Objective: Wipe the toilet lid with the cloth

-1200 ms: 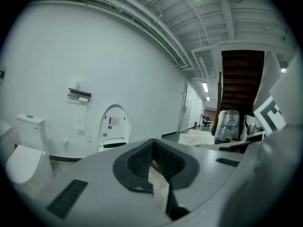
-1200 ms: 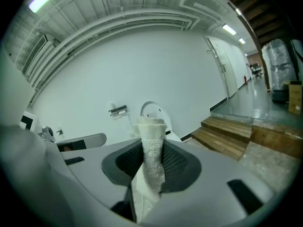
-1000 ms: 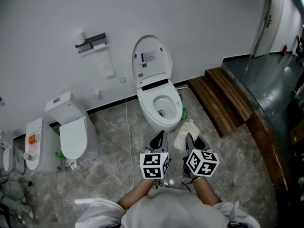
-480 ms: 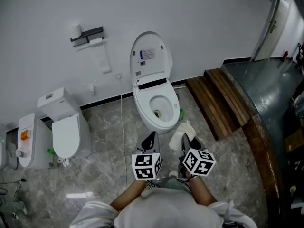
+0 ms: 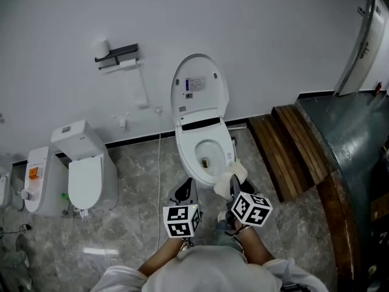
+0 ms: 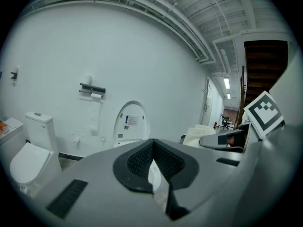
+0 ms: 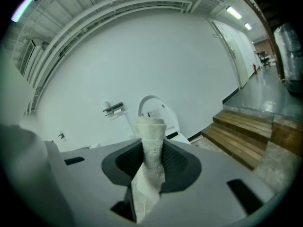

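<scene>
**Cloth in hand, lid not yet touched: slip and drop risks**

Right hand-held gripper point(image 7: 151, 162): jaws closed on the white cloth point(image 7: 150, 141), pinched mid-fold. A rolled wad stands up past the jaw tips and a thin tail hangs beneath.

Left hand-held gripper point(image 6: 152, 162): jaws fully together, nothing between them.

Both are held low in front of the person, near the front rim of the toilet bowl point(image 5: 206, 154). The cloth is just above that rim and clear of the toilet lid point(image 5: 199, 90).

The lid stands raised against the white wall, label sticker point(image 5: 195, 84) facing out, with the bowl open below it.

Likely trouble:
- The pinch is narrow. Dragging across the lid could pull the cloth out of the jaws, and it would then fall straight into the open bowl (worst outcome).
- If the wad folds back under pressure, the hard jaw tips would meet the plastic and could scuff it.
- The sticker's edge could snag the terry and lift.
- The hanging tail may dip into the bowl on low strokes.
- The left gripper, shut, can only brace the lid by pushing, not hold it.
</scene>
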Tool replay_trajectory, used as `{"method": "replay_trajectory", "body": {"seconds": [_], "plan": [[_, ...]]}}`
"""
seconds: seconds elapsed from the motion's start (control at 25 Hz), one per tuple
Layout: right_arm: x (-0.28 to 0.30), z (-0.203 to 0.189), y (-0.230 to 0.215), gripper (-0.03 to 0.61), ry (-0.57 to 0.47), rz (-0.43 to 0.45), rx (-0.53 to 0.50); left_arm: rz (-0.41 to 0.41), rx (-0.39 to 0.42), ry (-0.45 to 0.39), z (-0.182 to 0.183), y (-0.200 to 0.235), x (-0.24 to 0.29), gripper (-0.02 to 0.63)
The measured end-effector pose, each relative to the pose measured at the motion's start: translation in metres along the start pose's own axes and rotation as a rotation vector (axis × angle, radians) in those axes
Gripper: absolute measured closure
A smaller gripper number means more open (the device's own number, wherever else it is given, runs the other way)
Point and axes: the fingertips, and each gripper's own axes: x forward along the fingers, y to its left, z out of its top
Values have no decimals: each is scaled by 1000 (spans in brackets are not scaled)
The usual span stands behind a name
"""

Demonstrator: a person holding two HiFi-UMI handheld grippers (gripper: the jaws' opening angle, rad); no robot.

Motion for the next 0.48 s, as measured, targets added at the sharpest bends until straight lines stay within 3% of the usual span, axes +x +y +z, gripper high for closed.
{"method": "replay_trajectory", "body": {"seconds": [0.48], "plan": [[111,90,-34,480,37,127,-57,122,-24,-18,37,-16,116,601]]}}
